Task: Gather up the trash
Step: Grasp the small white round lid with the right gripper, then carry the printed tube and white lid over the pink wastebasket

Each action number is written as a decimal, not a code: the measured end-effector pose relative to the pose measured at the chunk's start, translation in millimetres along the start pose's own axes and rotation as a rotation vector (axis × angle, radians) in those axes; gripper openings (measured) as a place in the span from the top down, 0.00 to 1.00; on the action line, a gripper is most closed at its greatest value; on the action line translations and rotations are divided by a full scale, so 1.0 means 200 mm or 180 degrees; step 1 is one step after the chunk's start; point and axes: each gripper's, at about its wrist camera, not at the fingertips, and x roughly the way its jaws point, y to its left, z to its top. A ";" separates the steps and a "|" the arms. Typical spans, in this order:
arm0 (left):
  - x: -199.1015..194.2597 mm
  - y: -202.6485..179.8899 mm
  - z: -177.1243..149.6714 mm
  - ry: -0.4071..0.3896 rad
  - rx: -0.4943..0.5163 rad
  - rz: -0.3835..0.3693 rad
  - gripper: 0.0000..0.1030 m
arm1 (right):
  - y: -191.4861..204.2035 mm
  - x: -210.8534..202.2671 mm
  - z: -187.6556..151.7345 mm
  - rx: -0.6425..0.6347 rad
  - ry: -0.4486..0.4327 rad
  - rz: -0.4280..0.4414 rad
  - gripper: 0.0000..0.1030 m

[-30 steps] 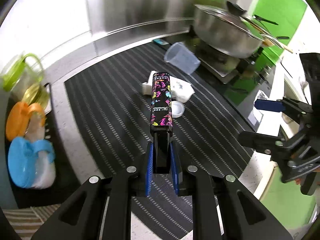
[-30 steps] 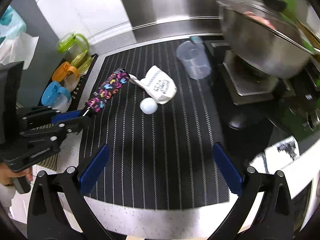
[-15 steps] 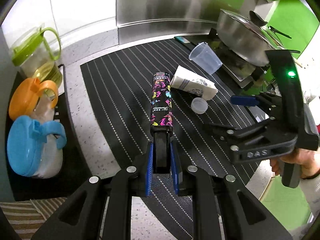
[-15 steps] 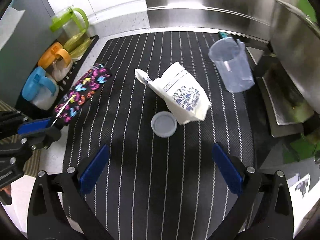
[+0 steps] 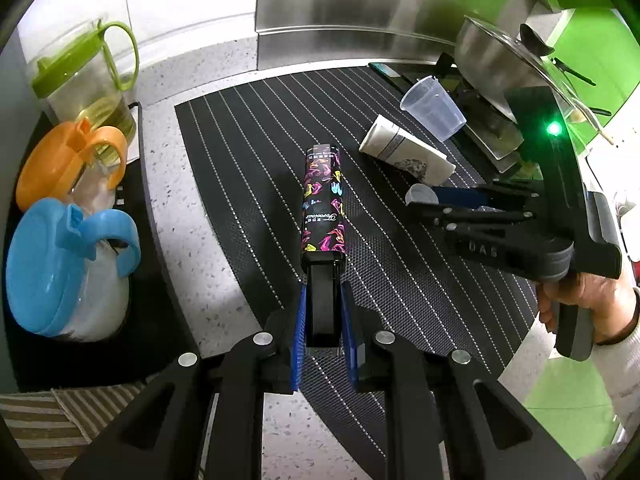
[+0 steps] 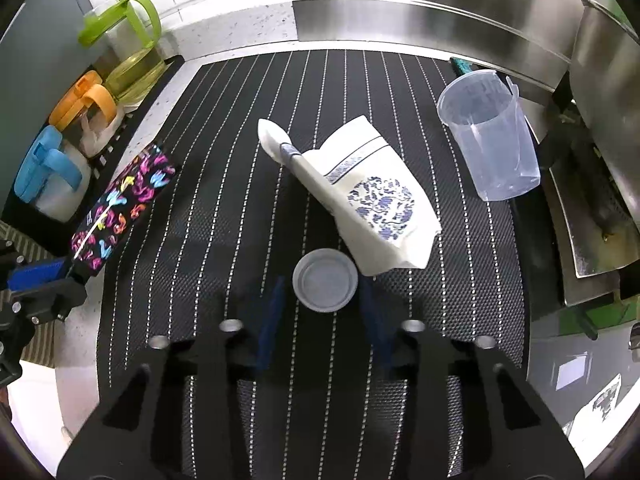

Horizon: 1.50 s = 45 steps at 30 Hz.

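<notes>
The left gripper [image 5: 323, 316] clamps a long black box with colourful print [image 5: 323, 208]. The right gripper [image 6: 322, 312] stands part-open astride a small round translucent plastic lid [image 6: 325, 280] on the black striped mat [image 6: 224, 184], gripping nothing.

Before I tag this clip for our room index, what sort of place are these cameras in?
Most likely a home kitchen counter. A lidded steel pot sits on a stove beside a striped black mat, with a steel backsplash behind, and lidded plastic pitchers stand at the counter's left end.
</notes>
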 end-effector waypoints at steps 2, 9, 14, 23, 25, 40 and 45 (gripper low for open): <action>0.00 0.00 0.00 0.0000 0.0005 -0.0003 0.84 | 0.00 -0.01 0.00 0.0004 -0.0010 0.0012 0.69; -0.06 -0.04 0.02 -0.0016 0.0113 -0.0043 0.84 | 0.03 -0.18 -0.06 0.0006 -0.0090 0.0060 0.70; -0.17 -0.10 0.02 -0.0052 0.0333 -0.0129 0.84 | 0.09 -0.45 -0.18 0.0119 -0.0241 0.0082 0.70; -0.44 -0.29 -0.08 -0.0178 0.1015 -0.0430 0.84 | 0.26 -0.91 -0.56 0.0617 -0.0553 -0.0194 0.70; -0.48 -0.35 -0.12 -0.0185 0.1208 -0.0529 0.84 | 0.28 -1.00 -0.66 0.0809 -0.0617 -0.0298 0.70; -0.57 -1.04 -0.47 -0.0109 0.2299 -0.1242 0.84 | 0.17 -1.53 -1.59 0.2053 -0.0812 -0.1250 0.69; -0.51 -1.30 -0.63 -0.0029 0.2483 -0.1329 0.84 | 0.06 -1.59 -1.90 0.2323 -0.0767 -0.1421 0.69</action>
